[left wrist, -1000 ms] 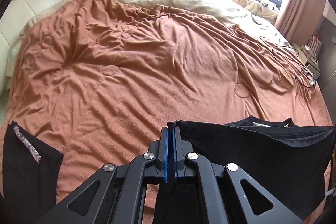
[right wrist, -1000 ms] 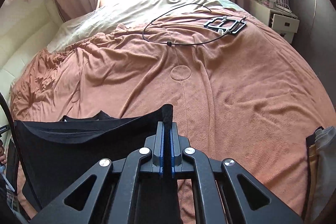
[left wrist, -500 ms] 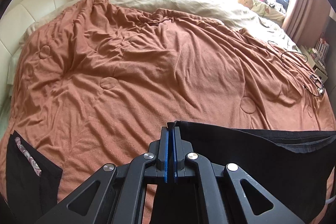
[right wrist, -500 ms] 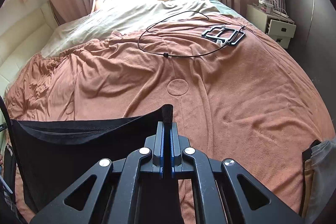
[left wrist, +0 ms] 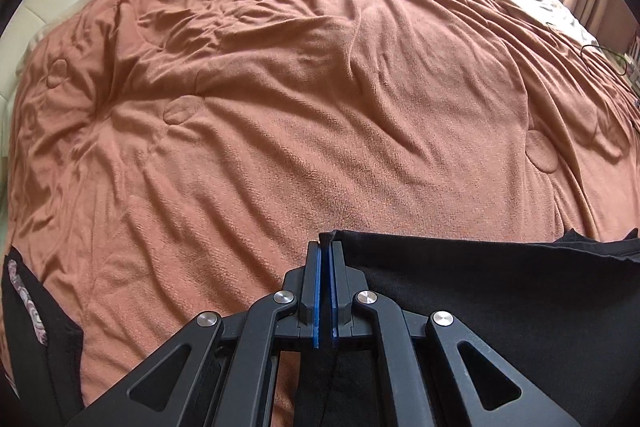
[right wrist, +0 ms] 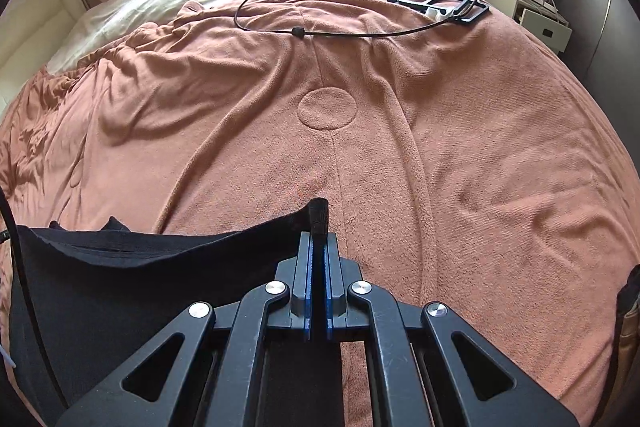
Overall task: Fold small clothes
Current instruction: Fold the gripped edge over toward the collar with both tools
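Observation:
A black garment (left wrist: 500, 291) hangs stretched between my two grippers above the bed. My left gripper (left wrist: 325, 247) is shut on its left corner; the cloth runs off to the right. In the right wrist view the same black garment (right wrist: 140, 267) runs off to the left, and my right gripper (right wrist: 318, 239) is shut on its right corner, with a small tuft of cloth sticking up past the fingertips. The garment's lower part is hidden behind the gripper bodies.
A wrinkled rust-brown blanket (left wrist: 300, 115) covers the bed, also in the right wrist view (right wrist: 440, 147). A black cable (right wrist: 304, 33) and a black frame (right wrist: 440, 5) lie at the far right. A white nightstand (right wrist: 532, 15) stands beyond. Dark folded clothes (left wrist: 32, 323) lie at the left edge.
Both grippers have moved forward and lower over the blanket with the black garment held between them. The garment's top edge sags a little more.

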The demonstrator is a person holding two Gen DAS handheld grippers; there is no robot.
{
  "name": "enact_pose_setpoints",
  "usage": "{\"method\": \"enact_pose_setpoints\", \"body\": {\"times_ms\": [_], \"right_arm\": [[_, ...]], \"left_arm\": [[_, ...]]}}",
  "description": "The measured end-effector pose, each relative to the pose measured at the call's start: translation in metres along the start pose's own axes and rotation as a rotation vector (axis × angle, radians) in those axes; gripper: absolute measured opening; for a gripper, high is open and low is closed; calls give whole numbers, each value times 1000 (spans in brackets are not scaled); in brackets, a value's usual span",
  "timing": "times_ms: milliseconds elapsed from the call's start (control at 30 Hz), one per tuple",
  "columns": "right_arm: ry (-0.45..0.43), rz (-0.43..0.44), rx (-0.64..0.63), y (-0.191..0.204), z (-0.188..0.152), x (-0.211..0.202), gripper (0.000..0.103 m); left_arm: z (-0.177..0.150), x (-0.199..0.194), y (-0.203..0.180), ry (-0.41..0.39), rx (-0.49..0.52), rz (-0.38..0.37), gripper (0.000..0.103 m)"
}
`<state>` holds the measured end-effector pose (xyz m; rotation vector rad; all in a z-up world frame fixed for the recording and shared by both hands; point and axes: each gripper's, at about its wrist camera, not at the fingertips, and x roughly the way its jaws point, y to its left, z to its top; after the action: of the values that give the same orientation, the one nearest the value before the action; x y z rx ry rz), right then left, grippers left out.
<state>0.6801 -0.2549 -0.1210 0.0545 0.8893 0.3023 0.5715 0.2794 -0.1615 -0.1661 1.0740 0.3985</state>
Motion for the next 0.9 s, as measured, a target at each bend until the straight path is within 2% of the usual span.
{"method": "enact_pose_setpoints", "body": {"times_ms": [133,300,433,733,900], "right_arm": [[-42,-2,-6,4,0,-15,1],[-79,-5,-8,8,1,-32,1],[-51,-18,-15,7,2,-19,1],[75,-74,-24,9,-1,48,1],[92,-78,-33,13,3,50,3]], "left_arm": [[4,-15,3,-52,-9,16,3],[12,-31,5,-79,-17,21,3],[16,-23,2,-61,-6,32,3],[6,37,-11,54,25,90,3],[7,39,-10,69,23,105,8]]}}
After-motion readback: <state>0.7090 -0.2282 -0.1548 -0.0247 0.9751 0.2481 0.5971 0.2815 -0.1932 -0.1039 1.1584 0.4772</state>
